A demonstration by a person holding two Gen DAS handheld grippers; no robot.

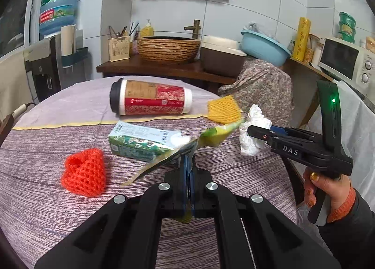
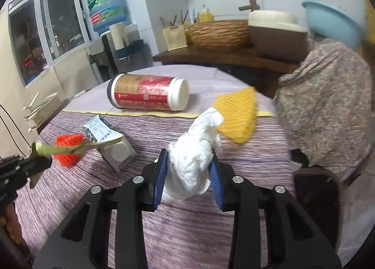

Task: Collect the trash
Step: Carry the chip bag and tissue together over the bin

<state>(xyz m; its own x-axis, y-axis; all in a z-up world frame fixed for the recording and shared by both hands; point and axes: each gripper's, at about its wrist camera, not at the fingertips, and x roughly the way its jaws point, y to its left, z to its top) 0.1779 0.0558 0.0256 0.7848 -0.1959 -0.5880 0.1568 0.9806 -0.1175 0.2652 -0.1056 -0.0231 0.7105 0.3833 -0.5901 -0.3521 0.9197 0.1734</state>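
Left gripper [image 1: 187, 170] fingers pressed together on green-yellow wrapper [image 1: 211, 135]; crumpled white tissue [image 2: 192, 163] pinched by right gripper [image 2: 188, 175] fingers, above counter [image 2: 211, 222].

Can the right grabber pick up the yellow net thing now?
Probably not yet. The right gripper is already shut on a crumpled white tissue, so its jaws are full. The yellow foam net lies uncovered just beyond on the table.
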